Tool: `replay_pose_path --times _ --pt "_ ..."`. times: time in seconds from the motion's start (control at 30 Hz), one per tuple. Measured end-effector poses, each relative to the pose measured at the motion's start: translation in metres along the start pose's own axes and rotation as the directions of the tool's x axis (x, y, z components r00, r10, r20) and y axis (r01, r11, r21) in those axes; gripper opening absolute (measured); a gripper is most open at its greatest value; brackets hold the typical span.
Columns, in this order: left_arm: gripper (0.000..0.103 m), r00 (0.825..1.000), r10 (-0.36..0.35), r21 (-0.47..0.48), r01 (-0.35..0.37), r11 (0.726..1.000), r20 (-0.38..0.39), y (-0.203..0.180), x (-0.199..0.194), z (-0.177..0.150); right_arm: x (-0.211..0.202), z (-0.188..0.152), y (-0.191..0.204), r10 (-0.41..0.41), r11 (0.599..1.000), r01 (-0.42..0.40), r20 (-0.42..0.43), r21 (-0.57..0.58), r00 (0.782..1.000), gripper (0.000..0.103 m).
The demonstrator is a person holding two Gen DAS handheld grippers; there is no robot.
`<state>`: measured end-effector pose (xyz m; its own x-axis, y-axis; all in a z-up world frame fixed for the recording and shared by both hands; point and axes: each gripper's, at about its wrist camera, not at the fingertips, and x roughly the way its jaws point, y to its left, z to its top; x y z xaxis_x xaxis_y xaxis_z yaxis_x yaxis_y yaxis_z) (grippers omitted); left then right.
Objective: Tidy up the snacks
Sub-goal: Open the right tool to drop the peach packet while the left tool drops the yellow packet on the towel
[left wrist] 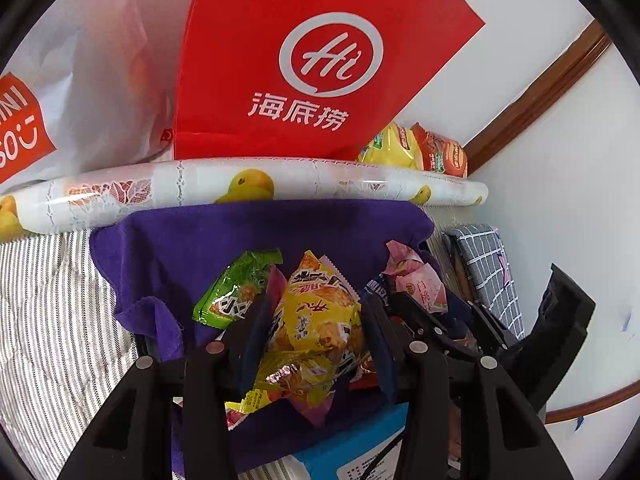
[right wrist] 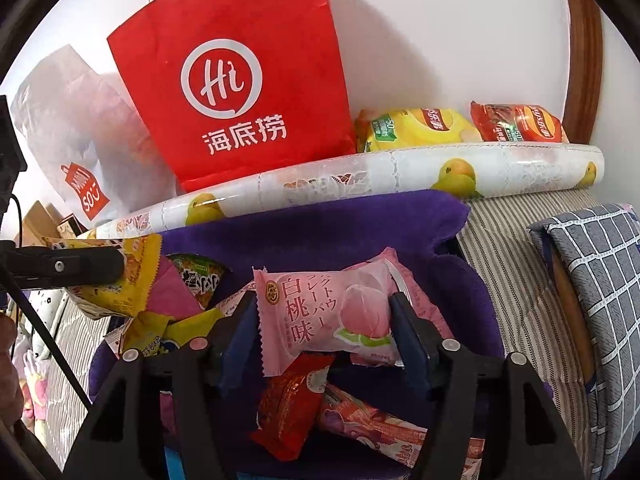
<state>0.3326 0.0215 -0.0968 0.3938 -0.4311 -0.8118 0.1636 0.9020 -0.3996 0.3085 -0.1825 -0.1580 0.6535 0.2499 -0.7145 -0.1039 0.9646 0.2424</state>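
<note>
Yellow snack packet (left wrist: 316, 312) clamped between left gripper (left wrist: 312, 320) fingers, held level above purple cloth (left wrist: 192, 248). Pink peach bar (right wrist: 328, 312) pinched by right gripper (right wrist: 324, 320), likewise pointed forward over snack pile, toward red bag (right wrist: 240, 92).

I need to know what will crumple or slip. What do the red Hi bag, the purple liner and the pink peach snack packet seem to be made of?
Red Hi bag: likely matte paper, given its stiff flat panels and sharp creases.
Purple liner: soft fabric, perhaps fleece or terry, with a fuzzy, light-absorbing surface and a frayed edge.
Pink peach snack packet: thin plastic film with a slight sheen and a serrated seal edge; it sits between the right claw's fingers.
</note>
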Motion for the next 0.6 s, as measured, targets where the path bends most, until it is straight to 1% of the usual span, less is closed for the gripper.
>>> replay_pose_path --times 0.07,0.3,0.33,0.5,0.6 --pt "0.044 1.0 0.0 -0.003 0.0 1.0 -0.003 0.0 0.001 0.0 0.001 0.0 0.001 0.005 1.0 -0.005 -0.011 -0.003 1.0 0.069" --pt "0.044 1.0 0.009 -0.003 -0.009 1.0 -0.016 -0.003 0.008 -0.001 -0.003 -0.001 0.003 0.031 0.999 -0.032 -0.017 -0.011 0.999 0.072" --pt "0.044 1.0 0.01 -0.004 -0.01 1.0 -0.017 -0.004 0.009 -0.001 -0.003 -0.001 0.004 0.036 0.999 -0.036 -0.015 -0.013 0.999 0.074" --pt "0.043 1.0 -0.004 -0.003 0.004 1.0 -0.011 -0.005 0.009 -0.002 -0.015 -0.001 0.009 0.049 0.998 -0.048 0.027 -0.034 0.998 0.079" --pt "0.042 1.0 -0.008 -0.003 0.008 1.0 -0.005 -0.005 0.009 -0.002 -0.022 0.0 0.01 0.054 0.998 -0.052 0.053 -0.037 0.997 0.08"
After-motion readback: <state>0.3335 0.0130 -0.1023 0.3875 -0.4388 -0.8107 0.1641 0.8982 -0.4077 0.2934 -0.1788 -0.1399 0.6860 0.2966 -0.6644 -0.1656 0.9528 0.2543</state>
